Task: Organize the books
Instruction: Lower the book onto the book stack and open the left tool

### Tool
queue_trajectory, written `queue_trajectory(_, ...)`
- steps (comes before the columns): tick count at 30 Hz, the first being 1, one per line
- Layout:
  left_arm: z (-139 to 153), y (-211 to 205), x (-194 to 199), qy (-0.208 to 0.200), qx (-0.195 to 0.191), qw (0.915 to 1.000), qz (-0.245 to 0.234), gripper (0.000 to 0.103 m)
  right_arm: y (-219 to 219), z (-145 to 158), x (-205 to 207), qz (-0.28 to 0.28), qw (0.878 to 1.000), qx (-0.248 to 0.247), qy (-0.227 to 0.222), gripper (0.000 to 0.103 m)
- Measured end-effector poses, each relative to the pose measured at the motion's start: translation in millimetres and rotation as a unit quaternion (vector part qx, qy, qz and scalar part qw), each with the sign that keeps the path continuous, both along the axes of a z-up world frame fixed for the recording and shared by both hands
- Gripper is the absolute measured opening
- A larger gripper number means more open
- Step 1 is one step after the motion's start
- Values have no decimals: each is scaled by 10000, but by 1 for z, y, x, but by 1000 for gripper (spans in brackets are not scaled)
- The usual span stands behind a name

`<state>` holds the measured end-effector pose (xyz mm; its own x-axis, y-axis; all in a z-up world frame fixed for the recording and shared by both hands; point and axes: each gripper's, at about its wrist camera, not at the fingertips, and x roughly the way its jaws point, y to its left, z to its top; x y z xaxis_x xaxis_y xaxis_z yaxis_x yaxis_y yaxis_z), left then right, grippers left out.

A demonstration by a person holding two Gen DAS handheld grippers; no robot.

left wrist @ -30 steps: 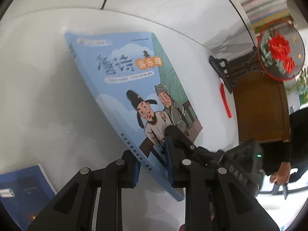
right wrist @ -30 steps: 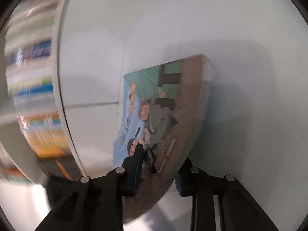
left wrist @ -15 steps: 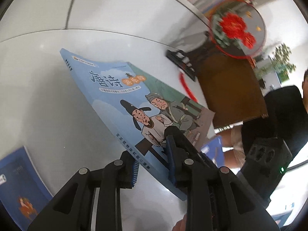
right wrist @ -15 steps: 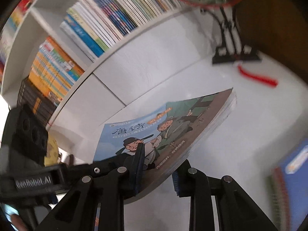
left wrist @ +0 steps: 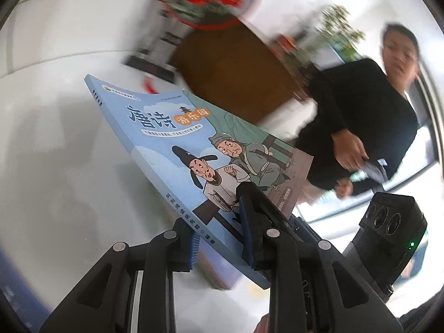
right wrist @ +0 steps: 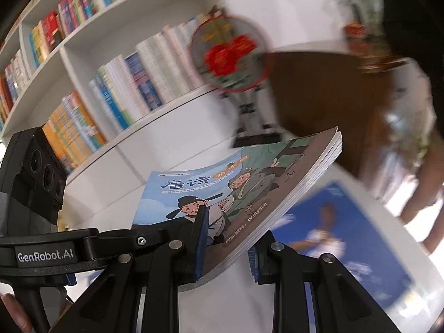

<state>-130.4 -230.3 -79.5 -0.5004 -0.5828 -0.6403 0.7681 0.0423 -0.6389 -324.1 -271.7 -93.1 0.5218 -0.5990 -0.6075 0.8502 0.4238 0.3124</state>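
Observation:
A light-blue picture book (left wrist: 177, 149) with two cartoon figures in old Chinese dress on its cover is held in the air above the white table (left wrist: 55, 166). My left gripper (left wrist: 219, 238) is shut on its spine edge. My right gripper (right wrist: 226, 245) is shut on its bottom edge, and the book (right wrist: 236, 194) shows there tilted, pages fanned at the right. A dark-blue book (right wrist: 333, 238) lies flat on the table below.
A white bookshelf (right wrist: 111, 88) packed with upright books stands behind the table. A round red-flower fan on a black stand (right wrist: 230, 58) and a brown wooden cabinet (right wrist: 319, 97) are at the back. A person in black (left wrist: 369, 116) stands to the right.
Both grippers have lifted the picture book off the table and tilted it up. The views swung from the tabletop towards the shelf, the fan and the person.

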Motion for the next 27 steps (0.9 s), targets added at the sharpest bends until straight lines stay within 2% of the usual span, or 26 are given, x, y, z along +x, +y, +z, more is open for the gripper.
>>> queue_trajectory(2,-5,-3,-26,26,-68,9996,-259,24,14,1,-25,-263,9996,-48,65,24)
queue_trajectory(7,-26,-7,-62,183,-79,9977,-646,24,31,-8,-63,-627,9977,-37,237,24)
queue_trajectory(11,-52,-11,-78,285,124,9968,-736,25,32,-34,-82,-672,9971,208,307,24)
queue_trajectory(17,-76,-10,-82,578,358,9951,-722,30,35,-52,-92,-730,9968,293,164,24)
queue_trajectory(21,-85,-9,-82,557,572,9945,-683,32,38,-62,-97,-746,9964,408,68,25)
queue_trajectory(25,-92,-9,-82,374,846,9935,-658,33,32,-76,-106,-819,9934,786,-181,25)
queue_trajectory(27,-94,-8,-79,463,1022,9908,-753,34,28,-80,-110,-866,9919,906,-203,28)
